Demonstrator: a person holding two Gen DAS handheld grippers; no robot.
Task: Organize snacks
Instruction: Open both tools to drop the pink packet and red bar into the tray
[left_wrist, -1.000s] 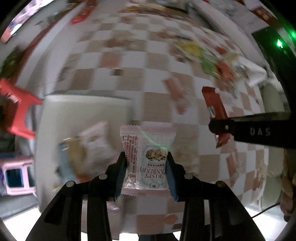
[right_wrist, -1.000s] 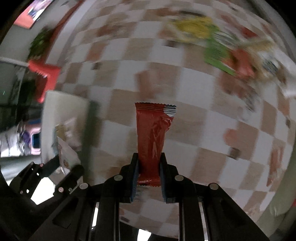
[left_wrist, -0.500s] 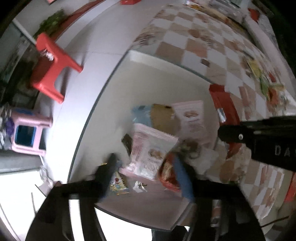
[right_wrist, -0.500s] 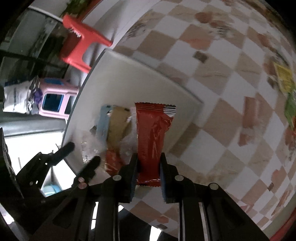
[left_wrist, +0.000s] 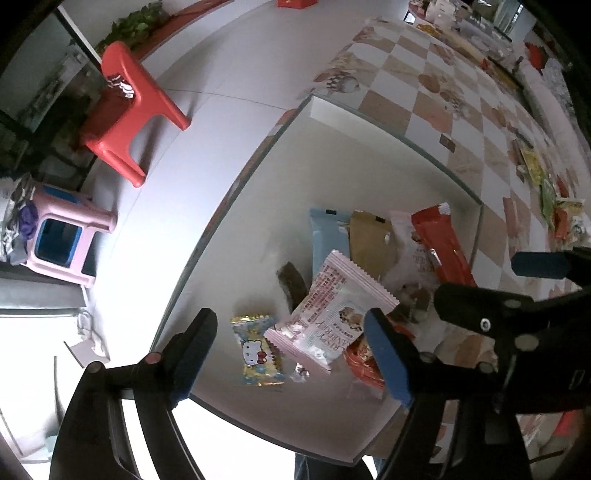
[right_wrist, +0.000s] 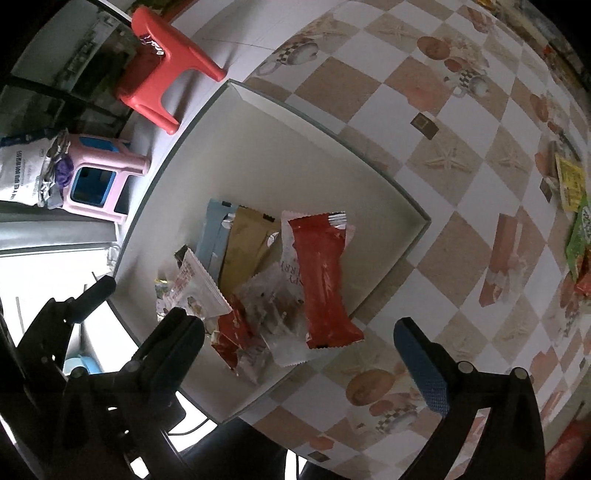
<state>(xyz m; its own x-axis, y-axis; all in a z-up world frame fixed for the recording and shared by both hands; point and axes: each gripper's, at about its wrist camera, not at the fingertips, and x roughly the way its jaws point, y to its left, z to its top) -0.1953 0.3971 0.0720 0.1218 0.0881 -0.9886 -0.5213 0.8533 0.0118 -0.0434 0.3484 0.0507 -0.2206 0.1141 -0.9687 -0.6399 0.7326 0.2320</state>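
**Both packets released over the box: notes on how the snacks handle**

With both grippers hanging above it, the shallow white cardboard box (right_wrist: 373, 173) sits at the edge of the checkered brown-and-white tablecloth (right_wrist: 461, 229) and holds a loose pile of snack packets. Box judged light and fairly stiff; best moved by its wall, not needed now.

Long red foil bar wrapper (right_wrist: 321, 284): lies on top of the pile, slanted, its lower end reaching to the near wall of the box. Judged light, slick, with a firm bar inside. Best taken across the narrow middle; the crimped ends would slip.

Pink-and-white crimped sachet printed with cranberry text (left_wrist: 332, 314): lies tilted over other packets, one corner propped up. Judged very light, soft, air-filled, contents possibly brittle. Pinch at a sealed edge or lightly across the width.

Small yellow cartoon-cat candy packet (left_wrist: 258, 347): flat on the box floor, just beside the sachet. Thin, hard to get under.

Right gripper (right_wrist: 299, 339): jaws have just been opening, now spread wide; the red wrapper lies below them, untouched by the pads. Left gripper (left_wrist: 291, 343): jaws have just been opening, wide apart, nothing pressed; the sachet lies below the gap.

More packets remain far off on the tablecloth, too small to identify.
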